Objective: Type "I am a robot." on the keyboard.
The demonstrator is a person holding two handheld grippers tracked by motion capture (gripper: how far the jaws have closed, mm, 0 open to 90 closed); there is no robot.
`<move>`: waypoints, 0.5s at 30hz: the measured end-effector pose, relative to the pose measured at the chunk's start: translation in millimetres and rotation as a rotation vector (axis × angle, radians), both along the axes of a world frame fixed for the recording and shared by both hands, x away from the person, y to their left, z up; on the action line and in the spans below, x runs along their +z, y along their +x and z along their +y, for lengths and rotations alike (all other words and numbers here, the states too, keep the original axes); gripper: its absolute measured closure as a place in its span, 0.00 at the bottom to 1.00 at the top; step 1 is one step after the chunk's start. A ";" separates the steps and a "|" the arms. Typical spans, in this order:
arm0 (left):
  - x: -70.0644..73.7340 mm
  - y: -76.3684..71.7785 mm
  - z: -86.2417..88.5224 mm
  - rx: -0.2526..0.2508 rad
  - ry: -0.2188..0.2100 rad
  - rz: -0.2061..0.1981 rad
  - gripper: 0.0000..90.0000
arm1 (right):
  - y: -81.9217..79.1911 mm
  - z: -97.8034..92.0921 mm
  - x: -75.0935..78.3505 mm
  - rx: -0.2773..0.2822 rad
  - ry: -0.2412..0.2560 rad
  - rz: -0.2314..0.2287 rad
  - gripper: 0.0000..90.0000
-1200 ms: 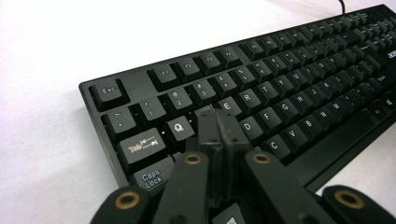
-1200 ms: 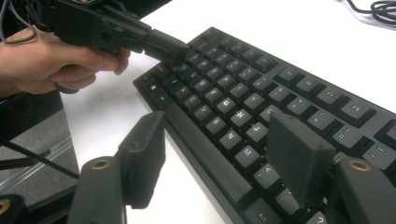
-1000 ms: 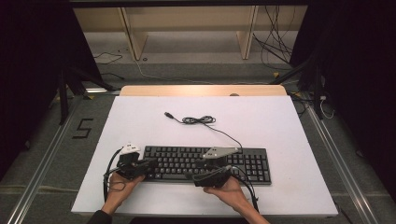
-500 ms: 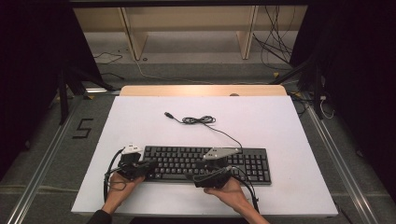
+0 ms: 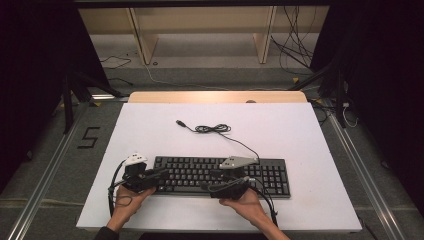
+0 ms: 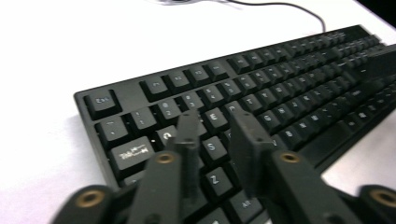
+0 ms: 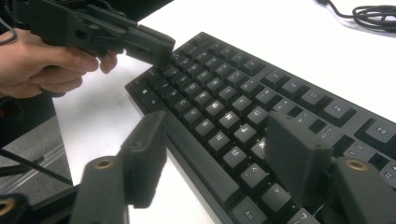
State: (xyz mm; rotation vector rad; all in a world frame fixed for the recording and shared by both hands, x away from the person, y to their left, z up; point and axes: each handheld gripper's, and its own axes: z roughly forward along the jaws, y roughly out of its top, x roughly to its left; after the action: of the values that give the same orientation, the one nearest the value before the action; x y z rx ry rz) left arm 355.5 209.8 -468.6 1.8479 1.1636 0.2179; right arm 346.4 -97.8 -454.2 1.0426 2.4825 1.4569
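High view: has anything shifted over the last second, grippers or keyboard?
Hardly anything. The left hand-held gripper edged slightly right, onto the keyboard's left end. The right hand-held gripper stayed at the front edge, and the keyboard and its cable lie as before. Nothing was gripped or released.

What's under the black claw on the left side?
Under the left claw you can see the black keyboard, around the letter keys W, E, S and Z. The claw's two jaws hide some keys beneath them, so whether they touch a key cannot be told.
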 end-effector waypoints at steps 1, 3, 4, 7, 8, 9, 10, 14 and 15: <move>0.3 -1.0 0.4 -0.007 -0.007 0.000 0.73 | 0.0 0.1 0.0 -0.001 -0.001 0.001 0.50; 1.2 -3.0 0.6 -0.010 -0.016 -0.004 0.67 | 0.7 0.3 -0.5 -0.008 -0.012 -0.002 0.55; 1.7 -4.1 0.7 -0.012 -0.024 -0.004 0.64 | 1.3 0.1 -0.7 -0.009 -0.015 0.000 0.58; 2.8 -7.7 0.8 -0.024 -0.042 -0.017 0.56 | 2.2 0.7 -1.5 -0.013 -0.021 -0.005 0.66; 3.2 -8.8 0.9 -0.030 -0.046 -0.021 0.54 | 2.4 0.8 -1.6 -0.012 -0.021 -0.006 0.69; 3.5 -10.1 0.5 -0.033 -0.051 -0.026 0.52 | 2.8 0.9 -1.8 -0.013 -0.023 -0.009 0.72; 4.0 -11.7 0.3 -0.036 -0.054 -0.032 0.50 | 3.1 1.1 -1.9 -0.014 -0.023 -0.008 0.75; 6.5 -16.7 -0.3 -0.041 -0.083 -0.061 0.44 | 4.7 2.3 -3.2 -0.012 -0.034 -0.010 0.85; 7.4 -17.9 -0.3 -0.044 -0.082 -0.072 0.43 | 5.1 3.0 -3.6 -0.013 -0.037 -0.008 0.87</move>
State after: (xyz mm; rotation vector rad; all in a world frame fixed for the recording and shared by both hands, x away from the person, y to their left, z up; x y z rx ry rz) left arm 337.7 209.5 -461.2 1.7773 1.0663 0.2069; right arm 351.5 -94.8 -457.8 1.0423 2.4833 1.4029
